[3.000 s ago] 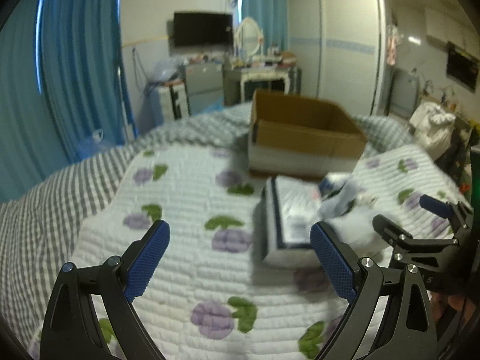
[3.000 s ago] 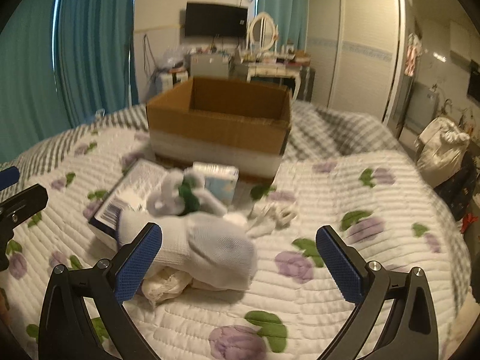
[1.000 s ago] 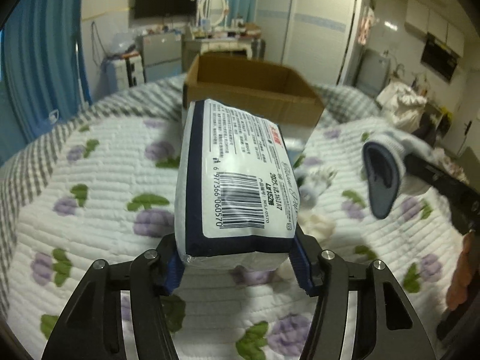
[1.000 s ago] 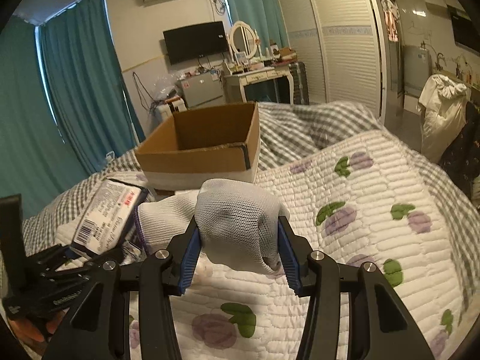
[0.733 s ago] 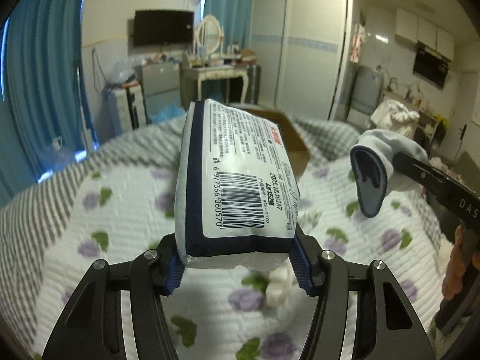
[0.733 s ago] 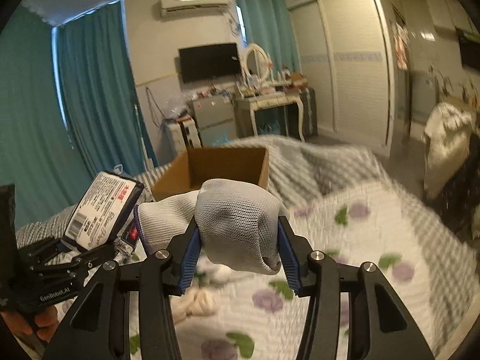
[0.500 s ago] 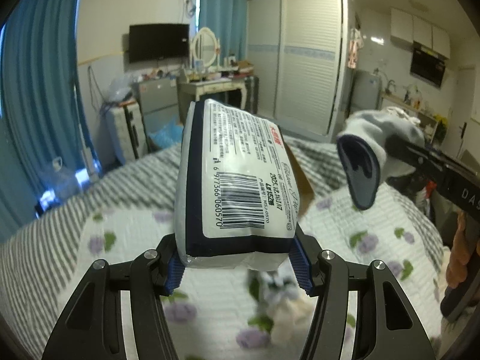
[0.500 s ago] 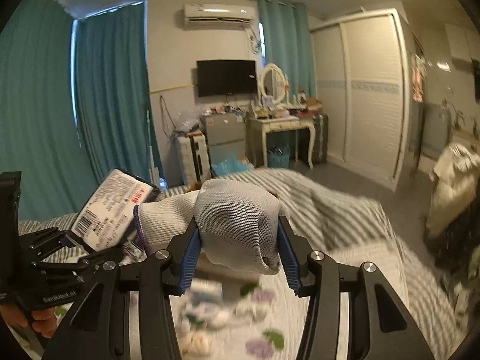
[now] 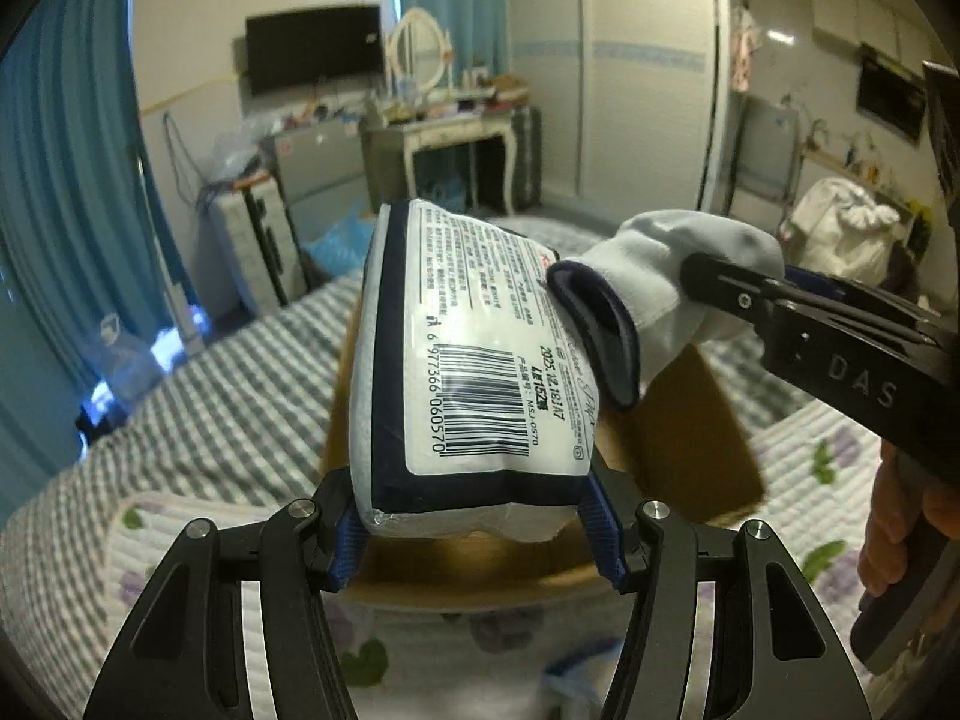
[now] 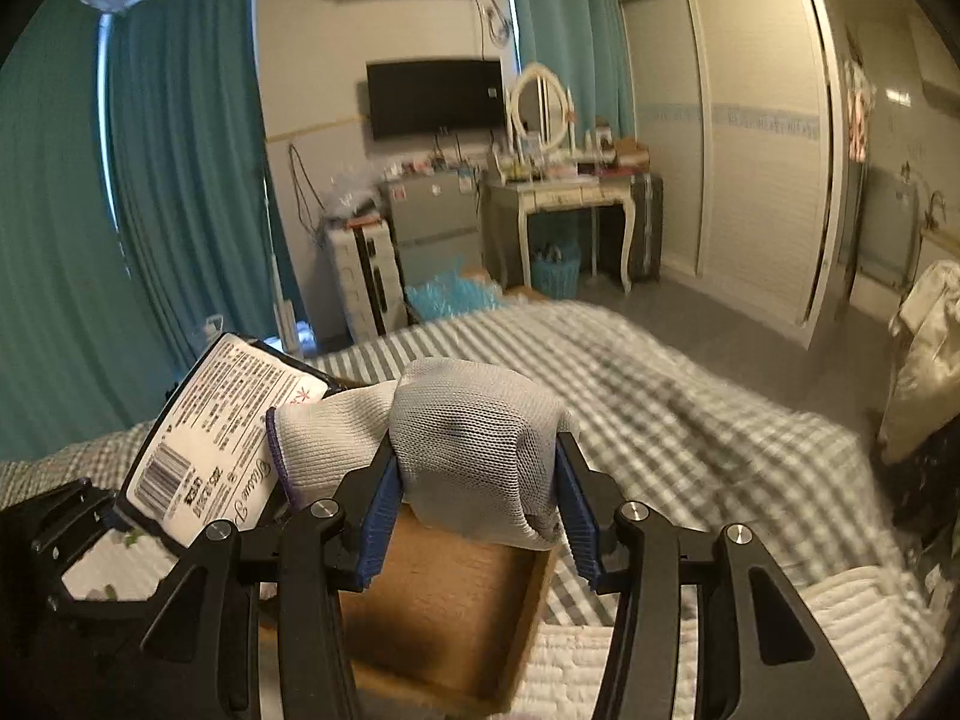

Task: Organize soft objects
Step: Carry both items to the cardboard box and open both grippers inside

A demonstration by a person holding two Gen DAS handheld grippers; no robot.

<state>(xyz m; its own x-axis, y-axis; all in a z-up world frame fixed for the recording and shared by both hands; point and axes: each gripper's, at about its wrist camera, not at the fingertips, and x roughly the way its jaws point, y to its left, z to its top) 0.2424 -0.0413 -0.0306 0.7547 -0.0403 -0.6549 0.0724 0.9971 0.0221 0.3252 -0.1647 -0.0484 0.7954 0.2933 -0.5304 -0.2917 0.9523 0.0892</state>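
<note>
- Step in hand, by the look of it: carrying two soft items to the cardboard box [image 10: 456, 618], both held above its open top, neither released yet.
- Left gripper [image 9: 474, 531] clamped on the tissue pack [image 9: 462, 360], blue pads pressed into its lower end, pack standing upright ahead of the fingers.
- Right gripper [image 10: 477, 510] closed on the white knit glove [image 10: 474, 444], bunched body squeezed between the pads, cuff trailing off toward the left gripper.
- Box directly below and just ahead of both tools; brown inner floor visible under the right gripper's fingers, no contents discernible there.
- Glove cuff lying against or just in front of the pack's upper right corner; actual contact not certain from either view.
- Next move likely calls for lowering each tool into the opening and widening the jaws, one after the other to avoid tangling glove with pack.
- Pack: glossy plastic film, white label with barcode, dark navy edges, pillow-shaped, slightly crumpled at the gripped end; probably yielding under the squeeze.
- Glove: open mesh-like knit, pale grey-white, dark purple trim at the cuff, limp and shapeless outside the grip.
- Box: plain corrugated card, straight walls, resting on the quilted bedspread [image 9: 840, 468] printed with purple and green fruit.
</note>
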